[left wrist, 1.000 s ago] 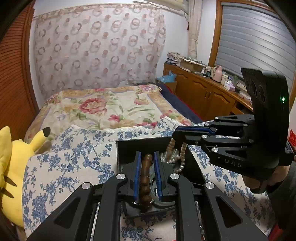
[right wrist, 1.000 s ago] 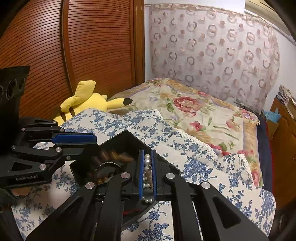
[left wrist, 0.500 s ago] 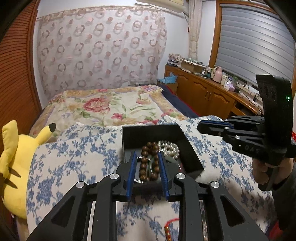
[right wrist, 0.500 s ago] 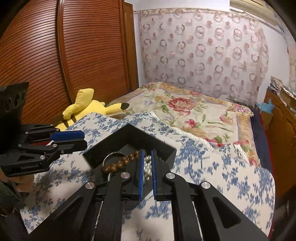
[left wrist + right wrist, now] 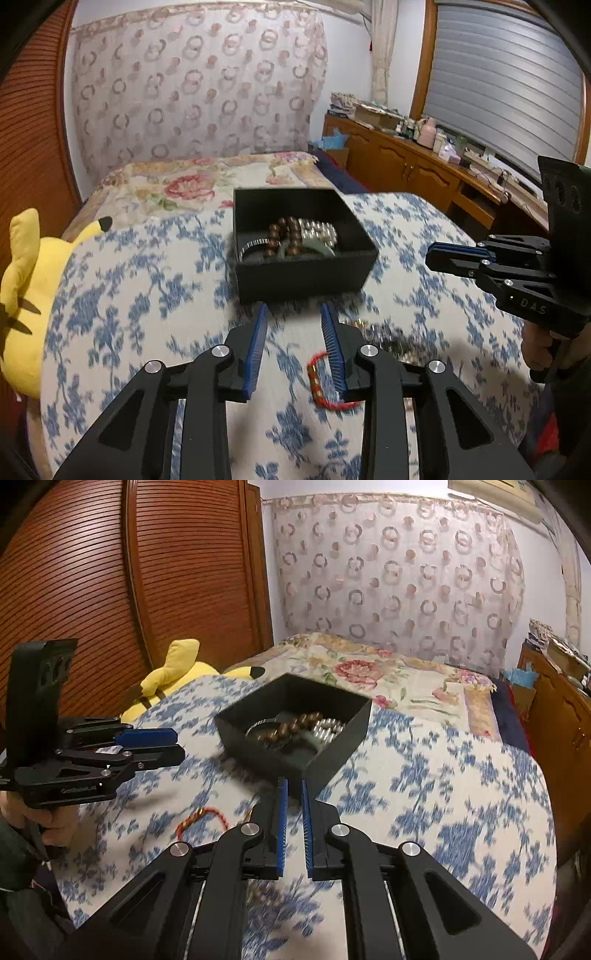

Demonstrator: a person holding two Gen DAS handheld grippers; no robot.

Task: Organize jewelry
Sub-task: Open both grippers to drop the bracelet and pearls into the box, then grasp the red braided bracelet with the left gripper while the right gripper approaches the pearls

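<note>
A black box sits on the blue-flowered cloth and holds a brown bead bracelet, a pearl strand and a bangle. My left gripper hovers just in front of the box, its jaws opening with nothing between them. A red cord bracelet lies on the cloth by its right finger, with a blurred chain beyond. My right gripper is shut and empty, in front of the box. The red cord bracelet lies to its left.
A yellow plush toy rests at the cloth's left edge. A flowered quilt covers the bed behind the box. Wooden cabinets line the right wall and a slatted wardrobe the left. A hand holds the left gripper.
Both grippers pulled back out of the box. The left jaws spread and let go of the brown bead bracelet; the pearls left the right jaws. Both now lie in the box.
</note>
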